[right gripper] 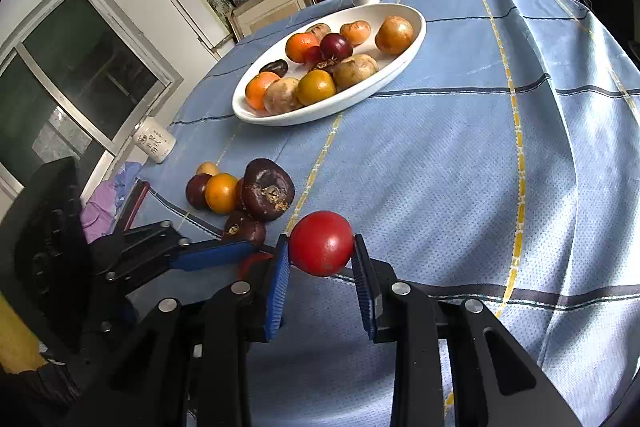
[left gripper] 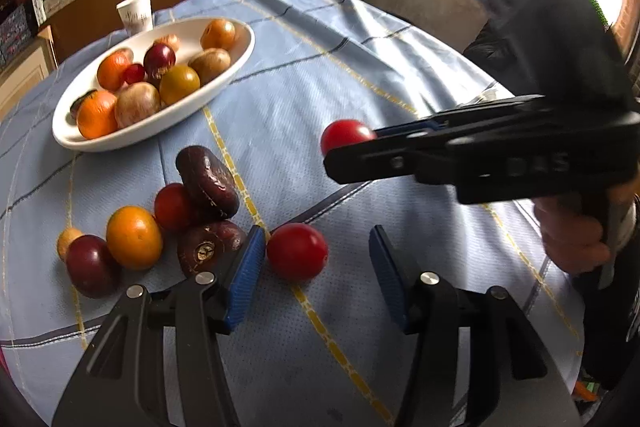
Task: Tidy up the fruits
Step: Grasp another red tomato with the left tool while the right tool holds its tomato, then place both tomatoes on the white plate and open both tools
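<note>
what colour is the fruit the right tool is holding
Red fruit, clearest in the right wrist view.

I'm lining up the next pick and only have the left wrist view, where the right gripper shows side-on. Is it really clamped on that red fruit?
Observer: Yes. In the right wrist view, the right gripper has both blue pads pressed on the red fruit, one on each side.
Operator: Thanks. Is anything past the loose fruits that my view misses?
Observer: A second white cup sits at the cloth's edge, beyond that pile. I cannot tell whether it is upright.
</note>
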Demonstrator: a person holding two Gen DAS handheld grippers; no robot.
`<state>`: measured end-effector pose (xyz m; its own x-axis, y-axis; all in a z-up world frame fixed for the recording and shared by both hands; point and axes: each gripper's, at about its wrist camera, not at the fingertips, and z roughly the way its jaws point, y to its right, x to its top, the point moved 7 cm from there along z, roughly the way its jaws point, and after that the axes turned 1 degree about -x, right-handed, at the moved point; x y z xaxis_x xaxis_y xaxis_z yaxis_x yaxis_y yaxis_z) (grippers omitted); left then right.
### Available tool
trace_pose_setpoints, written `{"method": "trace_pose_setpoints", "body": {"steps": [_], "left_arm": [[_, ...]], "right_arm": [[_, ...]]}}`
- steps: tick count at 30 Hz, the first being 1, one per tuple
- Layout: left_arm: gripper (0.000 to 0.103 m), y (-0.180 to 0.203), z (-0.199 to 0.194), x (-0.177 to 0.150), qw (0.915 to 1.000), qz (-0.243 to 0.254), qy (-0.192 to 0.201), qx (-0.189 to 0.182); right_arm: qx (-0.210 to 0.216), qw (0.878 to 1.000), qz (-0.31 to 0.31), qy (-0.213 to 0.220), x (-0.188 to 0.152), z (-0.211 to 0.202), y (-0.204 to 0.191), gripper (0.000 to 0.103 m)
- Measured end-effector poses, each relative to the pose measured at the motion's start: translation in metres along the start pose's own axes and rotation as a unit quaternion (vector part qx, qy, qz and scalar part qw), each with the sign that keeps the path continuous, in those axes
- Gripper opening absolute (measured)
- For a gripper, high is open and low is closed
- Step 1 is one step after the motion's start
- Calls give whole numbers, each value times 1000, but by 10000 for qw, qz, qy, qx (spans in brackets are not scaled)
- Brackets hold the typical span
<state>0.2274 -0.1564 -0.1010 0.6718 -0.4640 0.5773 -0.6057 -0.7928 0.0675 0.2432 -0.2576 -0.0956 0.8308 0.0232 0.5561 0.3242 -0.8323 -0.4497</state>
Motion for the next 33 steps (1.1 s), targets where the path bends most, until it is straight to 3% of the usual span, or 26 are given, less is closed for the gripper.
{"method": "trace_pose_setpoints", "body": {"steps": [6,8,9,15,19,25,33], "left_arm": [[51,1,10,-1,9998,18,-180,32],[34,-1,11,-1,9998,-13,-211,34],[30,-3,13,-1,9996,-77,-255,-14],[30,-5,9,-1,9997,-185,-160,-49],[30,-15,-11,9,9988,-374,306,70],[30,-67,-46,29,9871,-1220,1018,192],[30,-175,-43,79,9684,-2046,1192,780]], "right_arm": [[-37,10000,44,19,1,-2,3,32],[-68,10000,28,17,1,-1,4,32],[-63,10000,30,10,1,-1,4,32],[-60,10000,35,14,1,-1,4,32],[-178,9997,9,140,3,1,5,32],[-308,9971,-168,677,28,1,-5,32],[-793,9843,-319,1543,108,28,-22,32]]}}
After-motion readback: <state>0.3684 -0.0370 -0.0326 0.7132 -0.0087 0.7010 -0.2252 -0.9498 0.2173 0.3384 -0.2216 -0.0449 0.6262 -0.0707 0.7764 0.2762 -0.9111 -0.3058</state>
